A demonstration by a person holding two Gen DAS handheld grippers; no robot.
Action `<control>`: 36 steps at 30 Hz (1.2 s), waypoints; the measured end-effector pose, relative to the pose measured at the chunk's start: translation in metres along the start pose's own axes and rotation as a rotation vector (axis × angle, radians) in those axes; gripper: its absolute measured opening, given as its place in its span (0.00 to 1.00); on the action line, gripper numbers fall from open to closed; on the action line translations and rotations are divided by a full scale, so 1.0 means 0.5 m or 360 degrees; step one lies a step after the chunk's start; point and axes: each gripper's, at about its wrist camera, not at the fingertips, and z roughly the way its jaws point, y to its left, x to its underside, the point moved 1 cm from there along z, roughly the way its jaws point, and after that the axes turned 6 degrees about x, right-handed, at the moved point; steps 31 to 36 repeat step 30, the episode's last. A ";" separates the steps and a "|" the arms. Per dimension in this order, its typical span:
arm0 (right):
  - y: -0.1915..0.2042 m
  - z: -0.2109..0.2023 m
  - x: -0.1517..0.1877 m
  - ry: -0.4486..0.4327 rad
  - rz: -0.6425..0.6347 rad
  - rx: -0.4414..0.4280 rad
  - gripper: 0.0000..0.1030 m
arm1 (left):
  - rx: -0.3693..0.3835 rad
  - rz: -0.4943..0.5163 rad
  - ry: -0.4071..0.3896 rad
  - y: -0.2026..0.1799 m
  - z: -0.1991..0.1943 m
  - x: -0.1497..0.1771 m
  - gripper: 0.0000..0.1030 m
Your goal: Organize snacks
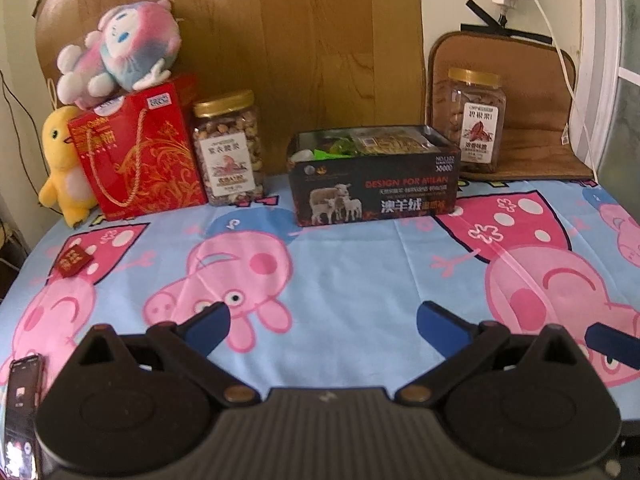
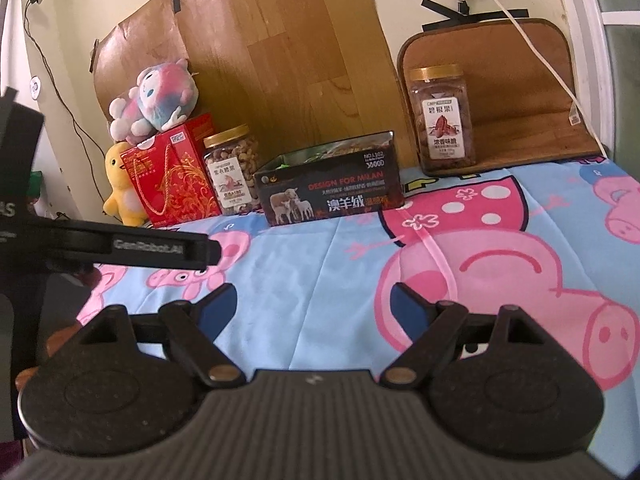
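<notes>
A black tin box (image 1: 374, 196) (image 2: 330, 196) with sheep on its side stands open at the back of the table, holding several snack packets (image 1: 360, 142). A small red packet (image 1: 74, 261) lies on the cloth at the left. My left gripper (image 1: 322, 326) is open and empty, low over the cloth well in front of the box. My right gripper (image 2: 312, 306) is open and empty too, to the right of the left one, whose body (image 2: 120, 246) shows in the right wrist view.
A nut jar (image 1: 228, 148) and a red gift bag (image 1: 138, 156) with plush toys (image 1: 120, 50) stand at the back left. A pecan jar (image 1: 476, 120) stands on a brown mat at the back right. A phone (image 1: 20, 416) lies at the front left edge.
</notes>
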 end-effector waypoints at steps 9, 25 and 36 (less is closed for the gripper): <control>-0.031 0.011 0.002 0.0008 0.0035 0.0014 0.83 | 0.0007 0.0004 0.0045 -0.026 0.027 -0.007 1.00; -0.054 0.019 0.013 0.0069 0.0099 0.0002 0.83 | 0.0094 -0.0006 0.0035 -0.036 0.028 -0.004 1.00; -0.050 0.018 0.012 0.0062 0.0089 0.0010 0.83 | 0.0158 -0.0031 -0.0059 -0.027 0.006 -0.001 1.00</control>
